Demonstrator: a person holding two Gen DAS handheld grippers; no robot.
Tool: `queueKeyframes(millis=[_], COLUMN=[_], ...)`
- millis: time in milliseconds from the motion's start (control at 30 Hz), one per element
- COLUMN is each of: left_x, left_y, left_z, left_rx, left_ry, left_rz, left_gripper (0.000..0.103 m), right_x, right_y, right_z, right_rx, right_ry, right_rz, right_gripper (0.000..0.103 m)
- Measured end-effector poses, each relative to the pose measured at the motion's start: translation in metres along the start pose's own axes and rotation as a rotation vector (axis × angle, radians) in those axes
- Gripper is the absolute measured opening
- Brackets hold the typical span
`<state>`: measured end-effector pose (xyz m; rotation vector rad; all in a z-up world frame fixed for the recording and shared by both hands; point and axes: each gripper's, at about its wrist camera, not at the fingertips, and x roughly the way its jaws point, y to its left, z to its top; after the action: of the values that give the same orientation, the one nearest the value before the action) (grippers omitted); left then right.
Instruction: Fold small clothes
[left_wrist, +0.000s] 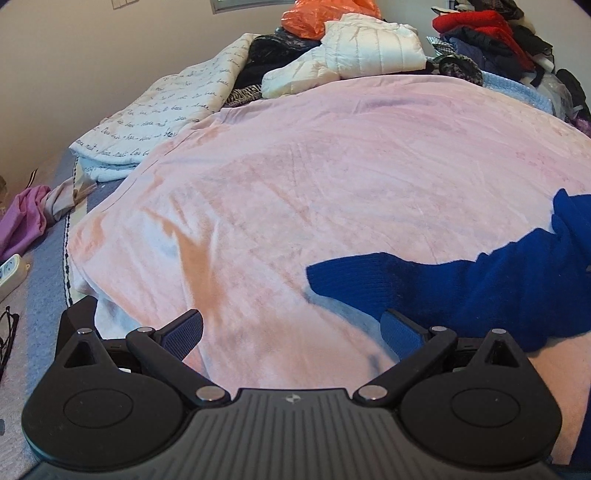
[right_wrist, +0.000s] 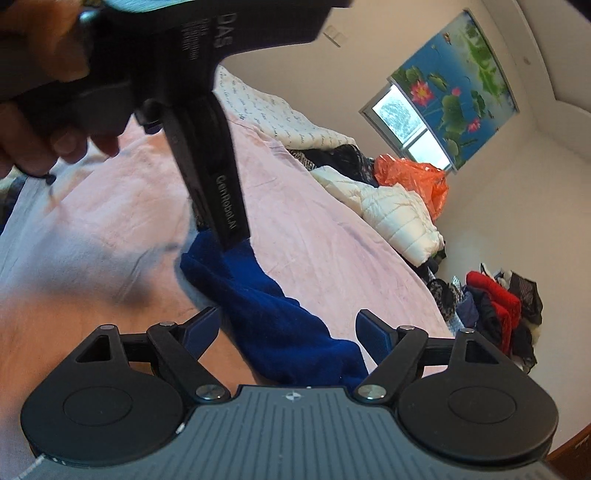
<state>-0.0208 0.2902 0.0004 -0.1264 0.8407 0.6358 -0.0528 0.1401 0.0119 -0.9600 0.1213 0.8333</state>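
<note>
**Ana:** Two grippers over the bed, and neither has a hold. The left gripper (left_wrist: 291, 332) hangs with its blue-padded fingers (left_wrist: 183, 330) spread wide over the pale pink plush blanket (left_wrist: 295, 184), nothing between them.

**Ben:** And the thing to be folded?

**Ana:** That rumpled royal-blue knitted garment (left_wrist: 461, 288) lies on the blanket, one end reaching toward the left gripper's right-hand finger. Whether it touches the pad, I cannot tell.

**Ben:** The right side?

**Ana:** The right gripper (right_wrist: 288, 332) also stands wide apart, and the blue knit passes between the fingers without either pad pressing it. Seen from this camera, the left tool's black body comes down to the far end of the garment, gripped by a hand (right_wrist: 40, 122).

**Ben:** Why the wide stance?

**Ana:** My guess: both are readying to take an edge each, so the piece can be spread flat first.

**Ben:** Any baskets or bins?

**Ana:** None visible. Loose heaps only: a white quilted puffer jacket (left_wrist: 369, 48) beside an orange plastic bag (left_wrist: 314, 18), plus a dark pile with a red garment (right_wrist: 495, 291).
</note>
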Motion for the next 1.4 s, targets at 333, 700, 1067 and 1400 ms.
queueKeyframes(millis=[333,700,1067,1400], left_x=[0.006,0.008,0.001,-0.004], left_y=[0.018,0.014,0.018,0.012], left_z=[0.007,0.005,0.007,0.007], left_rx=[-0.046,-0.039,-0.044,-0.029], left_ry=[0.008,0.021,0.003,-0.005], left_rz=[0.037,0.031,0.046,0.038], left_gripper=[0.103,0.103,0.103,0.103], right_x=[0.023,0.036,0.043,0.043], right_y=[0.047,0.052,0.043,-0.037], right_z=[0.015,0.022,0.024,0.007], right_rx=[-0.268,-0.238,-0.091,0.488], right_ry=[-0.008,-0.020,0.009,0.007], right_rz=[-0.041,-0.005,0.055,0.225], right_gripper=[0.063,0.036,0.009,0.006])
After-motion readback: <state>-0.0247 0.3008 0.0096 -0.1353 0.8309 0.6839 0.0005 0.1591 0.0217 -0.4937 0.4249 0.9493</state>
